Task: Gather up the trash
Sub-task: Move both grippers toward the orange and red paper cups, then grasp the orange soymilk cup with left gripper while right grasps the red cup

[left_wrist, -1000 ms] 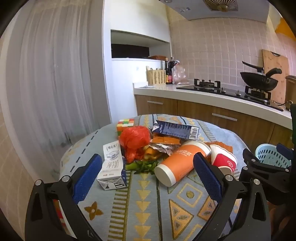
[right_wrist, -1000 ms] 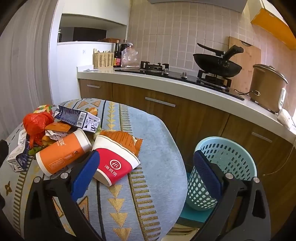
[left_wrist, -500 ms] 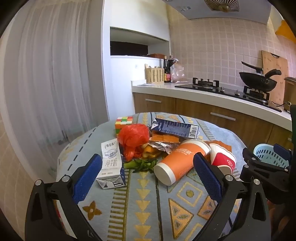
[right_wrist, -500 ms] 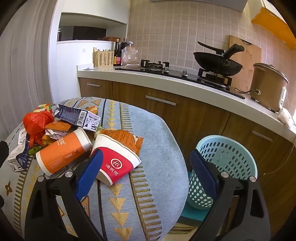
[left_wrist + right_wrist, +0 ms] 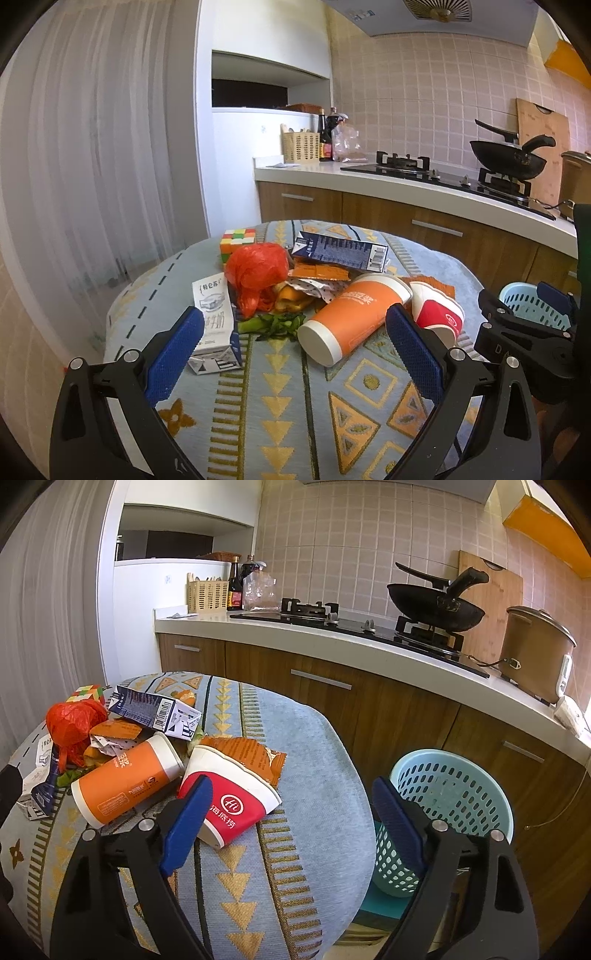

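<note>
Lying on its side, the red cup [image 5: 236, 808] shows a white round logo and white Chinese characters; I cannot read them with certainty. The orange cup [image 5: 127, 777] beside it, also on its side, has white Chinese writing and small print too fine to read. The dark blue carton [image 5: 157, 712] carries a barcode and small white text. The white milk carton [image 5: 214, 321] has black Chinese characters on its front. A torn orange snack wrapper [image 5: 251, 757] lies behind the red cup and touches it, and a crumpled red plastic bag [image 5: 256, 271] sits in the pile together with green vegetable scraps [image 5: 275, 325]. A colour puzzle cube [image 5: 236, 242] stands behind the bag.

All the trash lies on a round table [image 5: 314, 775] covered with a light blue cloth with yellow triangles. Beside the table, on the floor, stands a light blue perforated basket [image 5: 450, 797]. Behind it runs a kitchen counter with wooden cabinets, a gas stove, a black wok [image 5: 436, 609] and a brown rice cooker [image 5: 535, 653], under a tiled wall.

The left gripper [image 5: 295, 350] is spread wide above the cloth and holds nothing. The right gripper [image 5: 291, 830] is closing, its jaws still wide apart; its left pad is just in front of the red cup, and nothing is pinched.
</note>
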Tool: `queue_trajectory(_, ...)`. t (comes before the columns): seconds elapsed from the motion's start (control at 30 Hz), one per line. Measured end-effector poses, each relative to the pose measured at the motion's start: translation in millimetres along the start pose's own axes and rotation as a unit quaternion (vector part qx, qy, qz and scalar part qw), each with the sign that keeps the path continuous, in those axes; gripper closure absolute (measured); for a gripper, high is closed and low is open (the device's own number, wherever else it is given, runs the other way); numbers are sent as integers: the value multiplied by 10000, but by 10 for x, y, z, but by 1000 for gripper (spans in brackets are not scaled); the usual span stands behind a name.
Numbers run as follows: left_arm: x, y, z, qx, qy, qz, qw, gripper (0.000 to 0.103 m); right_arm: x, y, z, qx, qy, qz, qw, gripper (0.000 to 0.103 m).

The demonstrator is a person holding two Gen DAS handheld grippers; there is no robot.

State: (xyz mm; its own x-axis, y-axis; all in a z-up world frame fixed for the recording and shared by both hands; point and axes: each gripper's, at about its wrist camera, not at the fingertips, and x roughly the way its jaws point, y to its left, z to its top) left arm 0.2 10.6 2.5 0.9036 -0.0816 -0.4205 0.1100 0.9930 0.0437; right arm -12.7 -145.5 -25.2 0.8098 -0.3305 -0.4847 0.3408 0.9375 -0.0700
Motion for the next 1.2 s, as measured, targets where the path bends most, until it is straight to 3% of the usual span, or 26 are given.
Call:
queue_trajectory(0.47,18,33,-11,-36,66,-135,9999,9,11,-6,-4,-5,18,-7,10000,25)
queue_trajectory(0.63,115,76,12,175,221,-597,9978,11,30,-23,1,-51,79,-9,10000,46)
queue_trajectory(0.8,404,78,140,631,620,-1650,9823,13,94,-109,-11,33,204,84,9998,59)
queue_trajectory(0.93,859,-82,205,1052,1141,-1952,9684,20,188,-180,-7,193,460,374,9981,59)
queue_trajectory(1.07,1260,-150,179,1033,1803,-2261,9517,23,262,-167,16,260,661,683,9951,59)
queue_trajectory(1.1,1318,-153,162,997,1911,-2306,9489,23,278,-152,29,249,711,794,9940,58)
queue_trajectory(1.2,1482,-141,98,860,2169,-2398,9424,23,359,-65,60,213,932,1167,9886,42)
